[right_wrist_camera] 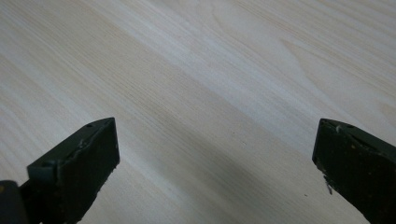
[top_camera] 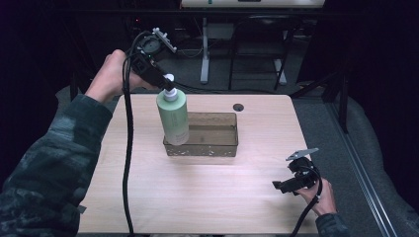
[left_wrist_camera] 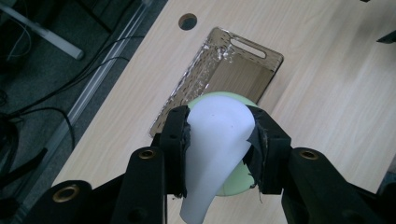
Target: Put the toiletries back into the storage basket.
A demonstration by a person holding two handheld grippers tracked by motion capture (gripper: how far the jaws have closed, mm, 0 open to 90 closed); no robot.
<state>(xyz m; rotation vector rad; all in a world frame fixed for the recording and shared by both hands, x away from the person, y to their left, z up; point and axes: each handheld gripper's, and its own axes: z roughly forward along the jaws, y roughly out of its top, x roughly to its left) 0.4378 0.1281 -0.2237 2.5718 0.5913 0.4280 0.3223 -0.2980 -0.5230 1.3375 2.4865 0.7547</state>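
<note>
A pale green bottle [top_camera: 174, 118] with a white pump top [left_wrist_camera: 215, 140] stands upright at the left end of a clear brown-tinted bin [top_camera: 217, 144] in the middle of the table. My left gripper [top_camera: 167, 85] comes down from the upper left and is shut on the white pump top, one black pad on each side [left_wrist_camera: 218, 142]. The bottle's green shoulder [left_wrist_camera: 236, 186] shows just below the pump. My right gripper [top_camera: 277, 186] rests low over the table's right front, jaws wide apart with bare wood between them [right_wrist_camera: 215, 154].
The light wood table [top_camera: 197, 197] has a round cable hole [top_camera: 238, 107] behind the bin. Beyond the far edge are desk legs [top_camera: 204, 54] and cables on a dark floor. A cable [top_camera: 129, 163] hangs from my left gripper across the table's left side.
</note>
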